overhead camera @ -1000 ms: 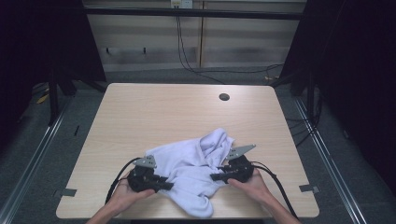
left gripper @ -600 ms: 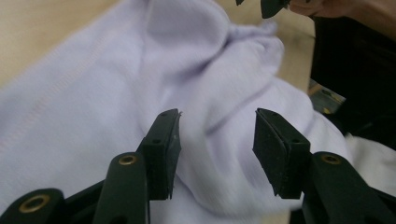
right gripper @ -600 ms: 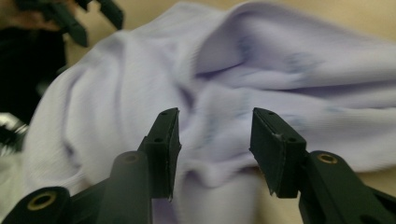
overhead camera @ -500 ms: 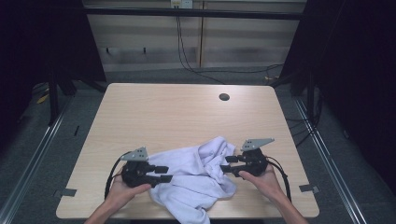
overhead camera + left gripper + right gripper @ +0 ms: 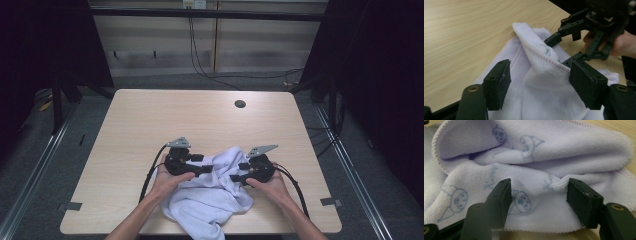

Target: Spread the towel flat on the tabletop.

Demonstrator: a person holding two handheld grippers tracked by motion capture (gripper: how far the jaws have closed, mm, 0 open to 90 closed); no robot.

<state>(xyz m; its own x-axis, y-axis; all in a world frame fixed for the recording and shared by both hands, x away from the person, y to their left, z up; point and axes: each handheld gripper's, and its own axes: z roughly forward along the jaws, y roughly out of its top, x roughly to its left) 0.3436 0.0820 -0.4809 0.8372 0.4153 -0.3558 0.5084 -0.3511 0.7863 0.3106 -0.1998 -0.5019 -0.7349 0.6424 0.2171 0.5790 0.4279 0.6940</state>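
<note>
While you are working both grippers into the crumpled towel (image 5: 215,195) near the desk's (image 5: 150,125) front edge, seat a hemmed fold fully between the pads before closing. Your left gripper (image 5: 540,83) and right gripper (image 5: 539,203) are each standing apart, towel folds bunching between and just beyond them.

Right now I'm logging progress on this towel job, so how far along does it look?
Done: little that shows. The towel lies bunched on the table, one end over the near edge. In hand: both grippers sit at the heap, the left gripper open with a raised fold between its jaws, the right gripper open around a printed fold; neither has closed. Left: gripping, spreading it flat and any folding.
</note>
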